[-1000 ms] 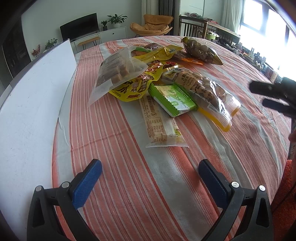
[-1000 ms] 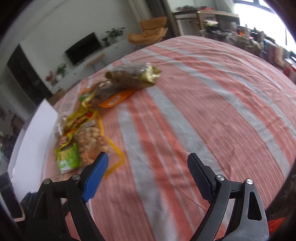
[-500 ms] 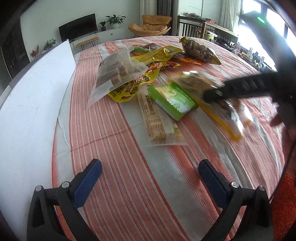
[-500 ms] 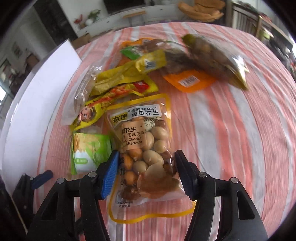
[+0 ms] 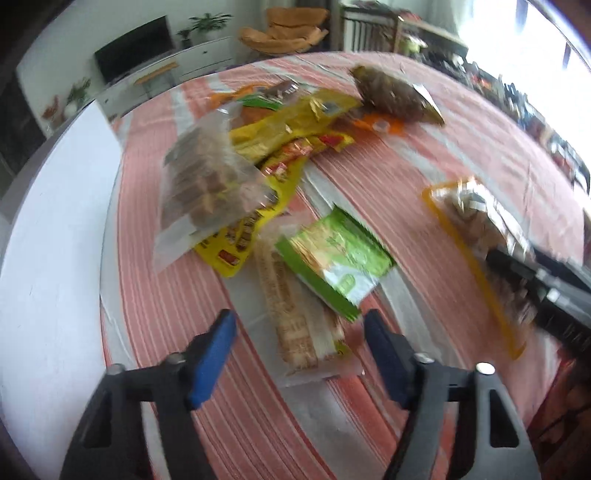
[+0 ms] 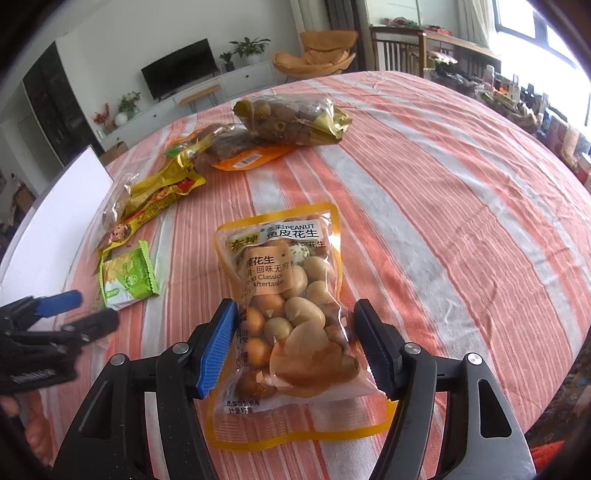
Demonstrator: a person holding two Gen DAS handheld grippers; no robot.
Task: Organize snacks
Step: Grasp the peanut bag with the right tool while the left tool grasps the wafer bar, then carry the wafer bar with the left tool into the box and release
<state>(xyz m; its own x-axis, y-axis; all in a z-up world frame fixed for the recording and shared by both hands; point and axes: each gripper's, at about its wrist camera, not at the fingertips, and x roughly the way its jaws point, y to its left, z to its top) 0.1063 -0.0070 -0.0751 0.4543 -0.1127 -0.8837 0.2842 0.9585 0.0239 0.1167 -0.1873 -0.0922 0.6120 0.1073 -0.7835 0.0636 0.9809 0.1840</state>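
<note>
White walls, dark television (image 6: 180, 72) on a low cabinet (image 6: 207, 90), orange chair (image 6: 318, 51), bright, perhaps curtained window (image 6: 535, 33).

my right gripper (image 6: 295, 343) now has the peanut bag (image 6: 286, 306) away from the pile, on bare striped cloth (image 6: 424, 206), right of the green packet (image 6: 127, 275). its jaws have just opened a bit, straddling the bag with a small gap either side. my left gripper (image 5: 299, 354) has just narrowed and now hangs over the long cracker pack (image 5: 299, 325).
</note>
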